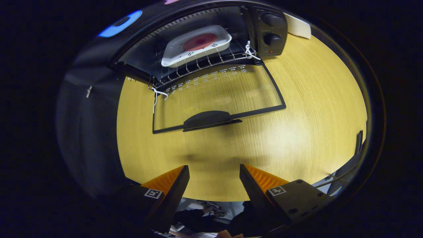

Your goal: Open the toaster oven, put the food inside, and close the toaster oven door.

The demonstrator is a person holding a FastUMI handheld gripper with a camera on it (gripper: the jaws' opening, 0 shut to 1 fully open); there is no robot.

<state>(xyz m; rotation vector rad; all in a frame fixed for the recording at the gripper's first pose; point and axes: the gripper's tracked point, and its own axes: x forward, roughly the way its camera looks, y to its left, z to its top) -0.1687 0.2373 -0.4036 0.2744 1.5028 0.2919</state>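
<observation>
The black toaster oven [271, 33] stands at the far side of the wooden table [314, 109], its glass door [218, 96] folded down flat towards me. The door's dark handle [208, 119] is at its near edge, well beyond my fingers. On the wire rack [205, 62] inside sits a white tray [195, 44] with a round red piece of food [200, 41]. My gripper [214, 172] hangs above the table's near edge, open, with nothing between its fingers.
The oven's two knobs [271, 29] are on the panel right of the opening. White strings [158, 96] hang at the door's hinge corners. A white object [297, 26] lies behind the oven on the right. Bare table stretches between the door and my fingers.
</observation>
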